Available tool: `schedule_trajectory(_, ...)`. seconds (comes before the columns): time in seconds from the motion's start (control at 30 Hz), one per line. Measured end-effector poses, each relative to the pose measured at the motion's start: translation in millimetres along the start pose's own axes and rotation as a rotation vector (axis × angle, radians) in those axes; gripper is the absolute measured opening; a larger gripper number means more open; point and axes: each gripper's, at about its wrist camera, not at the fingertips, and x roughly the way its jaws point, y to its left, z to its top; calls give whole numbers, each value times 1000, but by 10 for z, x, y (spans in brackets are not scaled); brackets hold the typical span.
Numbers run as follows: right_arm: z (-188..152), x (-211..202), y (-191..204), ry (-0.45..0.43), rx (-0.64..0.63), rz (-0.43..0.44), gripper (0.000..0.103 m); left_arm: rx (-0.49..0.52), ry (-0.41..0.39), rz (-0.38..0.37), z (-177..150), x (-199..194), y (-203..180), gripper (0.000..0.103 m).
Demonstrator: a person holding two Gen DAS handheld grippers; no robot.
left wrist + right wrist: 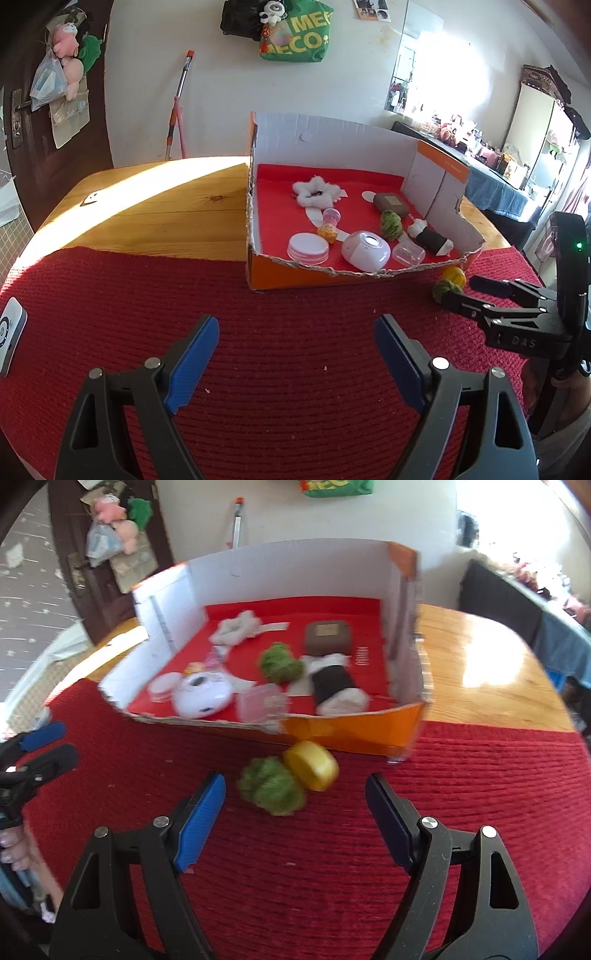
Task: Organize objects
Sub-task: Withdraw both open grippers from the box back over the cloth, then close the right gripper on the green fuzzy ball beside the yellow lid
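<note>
An orange cardboard box (291,273) (373,734) with a red lining stands on the red knitted mat. It holds several small items: a white fluffy piece (317,190), a round white device (365,250) (201,696), a green pompom (279,662), a brown case (327,637) and a black-and-white roll (334,686). On the mat in front of the box lie a green pompom (271,785) (443,288) and a yellow round object (312,765) (454,276). My right gripper (295,801) is open just short of them. My left gripper (295,345) hangs open over bare mat.
The wooden table (155,214) (480,672) shows behind the mat. A white flat device (11,336) lies at the mat's left edge. A mop handle (179,99) leans on the wall. A cluttered counter (491,166) stands at the far right.
</note>
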Motion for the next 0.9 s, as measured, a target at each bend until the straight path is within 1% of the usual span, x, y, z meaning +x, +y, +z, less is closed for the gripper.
schedule_trajectory(0.03, 4, 4, 28, 10, 4, 69, 78, -1, 1, 1, 6, 3, 11, 88)
schedule_trajectory(0.07, 10, -15, 58, 17, 9, 178, 78, -1, 1, 4, 14, 0, 22, 88)
schedule_trajectory(0.1, 21, -75, 92, 11, 13, 308, 78, -3, -1, 9, 22, -2, 36, 88)
schedule_trajectory(0.13, 34, -145, 125, -1, 8, 365, 78, -4, -4, 16, 31, -5, 47, 88)
schedule_trajectory(0.17, 46, -203, 153, -12, -6, 368, 78, -4, -5, 20, 40, -5, 53, 88)
schedule_trajectory(0.23, 60, -291, 186, -24, -34, 302, 78, -2, -4, 21, 53, 17, 50, 88)
schedule_trajectory(0.33, 38, -311, 133, -12, -39, 233, 78, 4, 8, 16, 52, 73, 6, 88)
schedule_trajectory(0.47, -36, -203, 58, 14, -64, 96, 78, 18, 28, -1, 43, 148, -74, 88)
schedule_trajectory(0.53, -50, -119, 42, 25, -72, 64, 78, 25, 27, 0, 46, 162, -98, 88)
schedule_trajectory(0.6, -61, -38, 52, 37, -83, 56, 77, 28, 24, 5, 50, 159, -97, 88)
schedule_trajectory(0.67, -64, 18, 94, 40, -106, 30, 70, 28, 24, 9, 51, 155, -79, 88)
schedule_trajectory(0.73, -74, 73, 169, 50, -155, 12, 42, 26, 30, 13, 51, 162, -52, 88)
schedule_trajectory(0.77, -82, 90, 188, 50, -166, 6, 38, 22, 32, 16, 51, 166, -35, 88)
schedule_trajectory(0.83, -106, 117, 195, 59, -172, 22, 29, 16, 35, 19, 52, 171, -1, 88)
schedule_trajectory(0.9, -126, 68, 187, 44, -178, 13, 28, 11, 36, 17, 59, 176, 19, 88)
